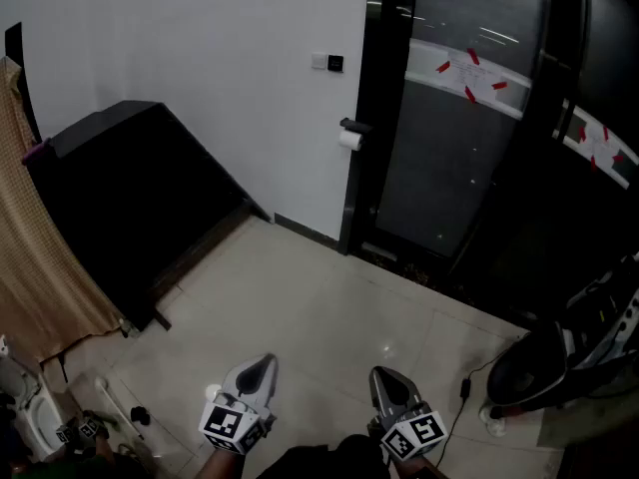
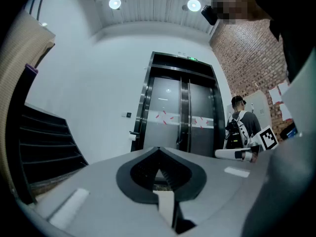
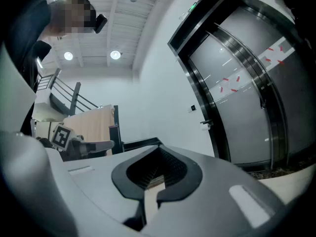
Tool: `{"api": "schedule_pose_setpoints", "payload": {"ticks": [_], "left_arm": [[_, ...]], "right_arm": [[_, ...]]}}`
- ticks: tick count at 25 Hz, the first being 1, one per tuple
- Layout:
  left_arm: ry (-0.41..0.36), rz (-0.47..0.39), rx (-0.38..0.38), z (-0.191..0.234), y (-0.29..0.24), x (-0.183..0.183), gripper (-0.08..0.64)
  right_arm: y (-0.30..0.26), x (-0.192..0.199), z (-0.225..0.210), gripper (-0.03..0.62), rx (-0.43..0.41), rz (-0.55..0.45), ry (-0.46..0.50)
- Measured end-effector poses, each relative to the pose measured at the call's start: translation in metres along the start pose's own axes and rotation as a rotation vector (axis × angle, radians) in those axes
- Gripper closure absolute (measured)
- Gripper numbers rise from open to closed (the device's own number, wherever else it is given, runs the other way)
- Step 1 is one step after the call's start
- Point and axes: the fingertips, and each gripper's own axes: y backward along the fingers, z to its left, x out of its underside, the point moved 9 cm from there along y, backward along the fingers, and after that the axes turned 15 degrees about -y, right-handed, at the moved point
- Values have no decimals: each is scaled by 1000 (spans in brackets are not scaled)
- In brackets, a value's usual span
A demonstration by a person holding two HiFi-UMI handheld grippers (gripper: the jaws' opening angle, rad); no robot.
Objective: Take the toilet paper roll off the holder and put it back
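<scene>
Roll far ahead
Toilet paper roll (image 1: 349, 139) on holder (image 1: 351, 125), far beyond left hand-held gripper (image 1: 266, 361) and right hand-held gripper (image 1: 381, 373), both shut, empty; right looks nearer.

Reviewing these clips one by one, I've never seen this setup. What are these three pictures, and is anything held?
No robot here: a person carries a two-jaw tool in each hand. The head view looks down from the person's head at the left tool and right tool over a pale tiled floor. The other two pictures come from cameras riding on each tool, looking along its jaws. Both tools are shut and hold nothing. The toilet paper roll sits on its holder across the room, where the white wall meets dark lift doors.
</scene>
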Motion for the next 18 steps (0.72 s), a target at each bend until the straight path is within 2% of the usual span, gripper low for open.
{"api": "schedule_pose_setpoints", "payload": {"ticks": [6,10,18], "left_arm": [[12,18,28,4,-16,-11,558],[12,12,-16,7,-35,-7,558],[-25,-21,-53,-5,-113,-11,558]], "right_arm": [[-22,4,-8,578,8,-17,-30],[-39,-5,-24,578,-28,-16,-28],[-68,-52,-94,578,-54,-25,3]]}}
